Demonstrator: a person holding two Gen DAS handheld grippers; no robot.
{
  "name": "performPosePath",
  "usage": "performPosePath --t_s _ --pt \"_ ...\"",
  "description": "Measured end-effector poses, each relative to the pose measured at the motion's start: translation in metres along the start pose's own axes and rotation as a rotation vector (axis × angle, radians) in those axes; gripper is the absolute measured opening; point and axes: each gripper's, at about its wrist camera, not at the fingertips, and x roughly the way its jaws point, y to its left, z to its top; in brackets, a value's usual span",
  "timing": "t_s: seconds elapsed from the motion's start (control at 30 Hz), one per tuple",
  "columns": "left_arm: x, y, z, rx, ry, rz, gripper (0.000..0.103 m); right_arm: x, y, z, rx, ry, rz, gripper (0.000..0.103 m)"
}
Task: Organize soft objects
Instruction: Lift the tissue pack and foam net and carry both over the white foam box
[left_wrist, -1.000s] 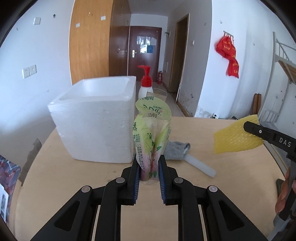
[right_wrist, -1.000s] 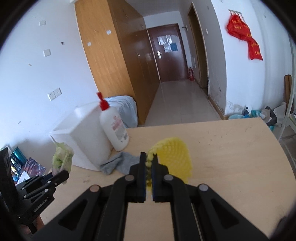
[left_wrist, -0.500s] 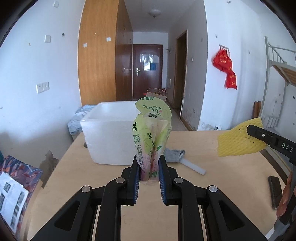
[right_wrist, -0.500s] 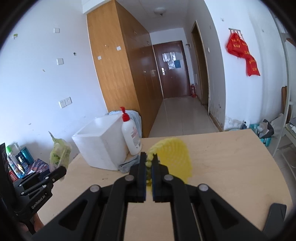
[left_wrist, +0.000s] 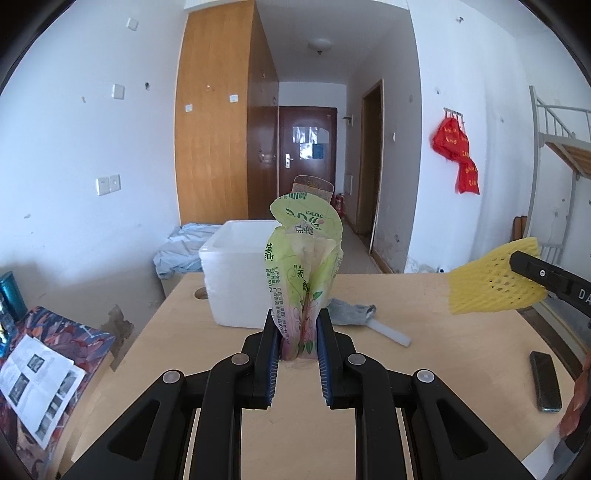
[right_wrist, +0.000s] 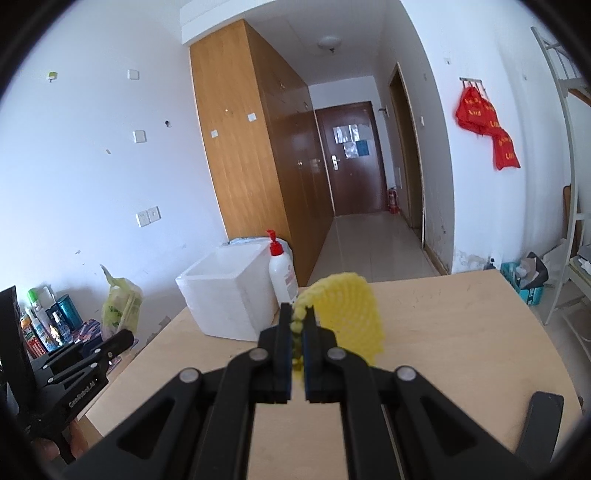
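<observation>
My left gripper (left_wrist: 297, 325) is shut on a green printed plastic packet (left_wrist: 304, 269), which stands upright between the pads, lifted over the table. The same green packet (right_wrist: 120, 308) shows at the left of the right wrist view. My right gripper (right_wrist: 296, 317) is shut on the edge of a yellow foam net sleeve (right_wrist: 349, 314); that yellow sleeve (left_wrist: 495, 282) hangs in the air at the right of the left wrist view. A white foam box (left_wrist: 240, 273) with an open top stands at the far left of the wooden table (left_wrist: 424, 369). A grey sock (left_wrist: 351, 315) lies beside it.
A white pump bottle with a red top (right_wrist: 282, 273) stands next to the foam box. A white tube (left_wrist: 388, 332) lies by the sock. A dark phone (left_wrist: 545, 380) lies near the table's right edge. Magazines (left_wrist: 40, 369) and bottles (right_wrist: 40, 321) sit left of the table.
Both grippers have drawn back from the foam box and risen, each keeping its object. The box, bottle and sock now look smaller and farther away.
</observation>
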Motion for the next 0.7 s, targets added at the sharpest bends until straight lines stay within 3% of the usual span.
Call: performPosePath --t_s 0.37,0.7 --pt "-0.015 0.002 -0.003 -0.008 -0.018 0.031 0.020 -0.006 0.007 -0.003 -0.021 -0.015 0.014 0.006" --pt "-0.017 0.021 -0.003 -0.039 -0.021 0.103 0.020 0.005 0.028 -0.005 -0.059 0.005 0.075 0.006"
